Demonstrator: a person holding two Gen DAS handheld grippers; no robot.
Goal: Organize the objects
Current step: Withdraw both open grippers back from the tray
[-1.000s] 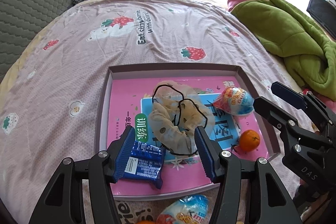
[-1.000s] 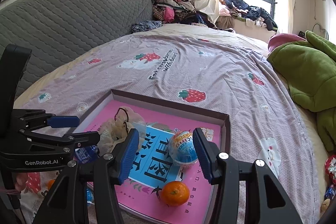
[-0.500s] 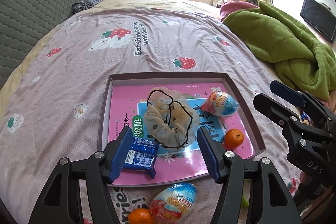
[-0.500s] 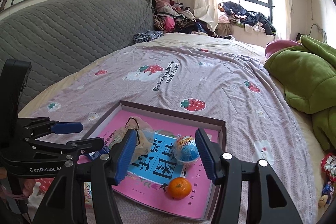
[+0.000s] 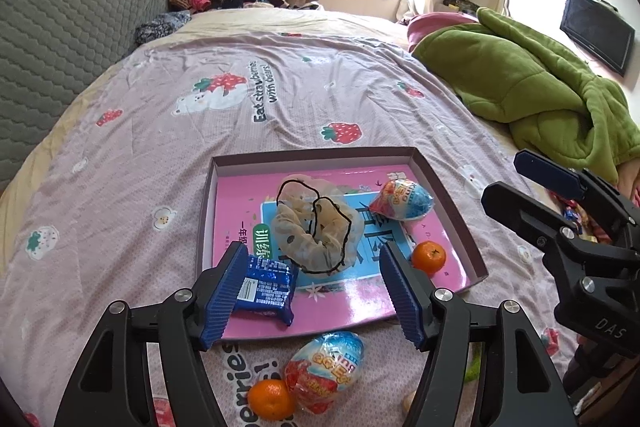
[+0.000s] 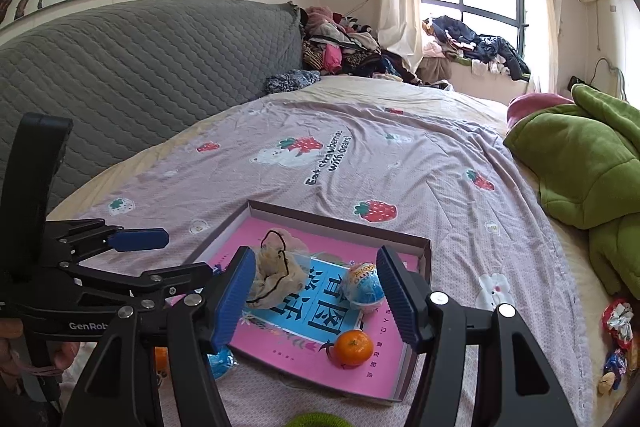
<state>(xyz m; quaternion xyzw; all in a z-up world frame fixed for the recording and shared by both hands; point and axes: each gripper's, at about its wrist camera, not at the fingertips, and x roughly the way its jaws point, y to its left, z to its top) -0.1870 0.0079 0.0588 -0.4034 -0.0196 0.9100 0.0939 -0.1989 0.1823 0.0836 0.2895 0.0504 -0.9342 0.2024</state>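
Observation:
A pink tray (image 5: 240, 195) lies on the bed. In it are a beige scrunchie with black hair ties (image 5: 316, 231), a blue snack packet (image 5: 268, 289), a foil-wrapped toy egg (image 5: 402, 201) and a tangerine (image 5: 429, 257). Outside its near edge lie a second egg (image 5: 326, 367) and a second tangerine (image 5: 272, 399). My left gripper (image 5: 312, 267) hovers above the tray's near side, its jaws opening with nothing pressed between them. My right gripper (image 6: 316, 259) hangs above the tray (image 6: 340, 221), jaws also opening and empty, with the egg (image 6: 366, 287) and the tangerine (image 6: 353, 347) beyond its fingers.
A green blanket (image 5: 540, 83) is heaped on the right of the bed. A grey quilted headboard (image 6: 140, 67) runs along the left. Small wrapped snacks (image 6: 618, 323) lie at the bed's right edge. Clothes are piled by the window (image 6: 476, 43).
Both grippers have drawn back and risen from the tray, which now looks smaller. Their jaws stand wider. The second egg and tangerine have come into the left wrist view.

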